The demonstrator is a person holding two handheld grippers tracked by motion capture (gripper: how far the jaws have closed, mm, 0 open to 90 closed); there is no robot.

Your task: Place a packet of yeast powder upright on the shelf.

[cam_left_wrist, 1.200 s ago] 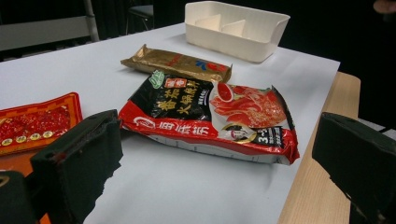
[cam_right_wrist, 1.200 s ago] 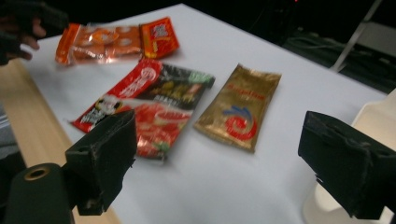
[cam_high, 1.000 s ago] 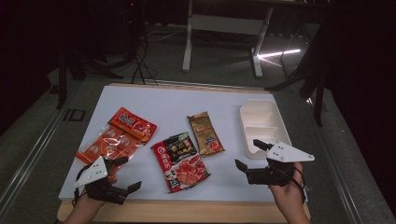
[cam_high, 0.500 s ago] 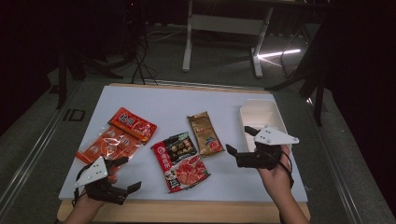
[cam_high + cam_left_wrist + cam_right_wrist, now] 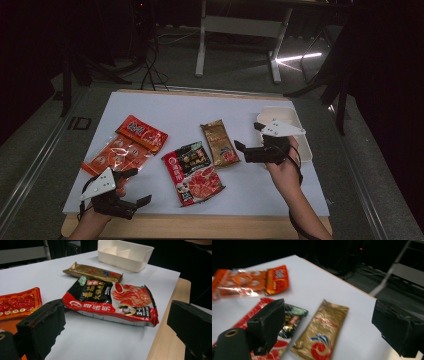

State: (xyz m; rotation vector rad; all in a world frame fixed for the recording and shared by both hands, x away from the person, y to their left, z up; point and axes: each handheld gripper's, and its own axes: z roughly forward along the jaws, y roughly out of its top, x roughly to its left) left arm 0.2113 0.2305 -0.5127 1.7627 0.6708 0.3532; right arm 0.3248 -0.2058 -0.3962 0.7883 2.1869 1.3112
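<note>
Four food packets lie on the white table top. A gold packet lies in the middle, with a red-and-black packet to its left. Further left are a small red packet and an orange see-through packet. My right gripper hovers open just right of the gold packet, its jaws wide apart and holding nothing. My left gripper rests open near the front left edge, facing the red-and-black packet.
A white divided tray stands at the right, just behind my right hand; it looks empty in the left gripper view. The table's wooden front edge runs below the white top. Dark floor, cables and table legs lie beyond.
My right gripper has moved forward and to the left, from near the front edge beside the tray to just right of the gold packet. The left gripper has stayed put.
</note>
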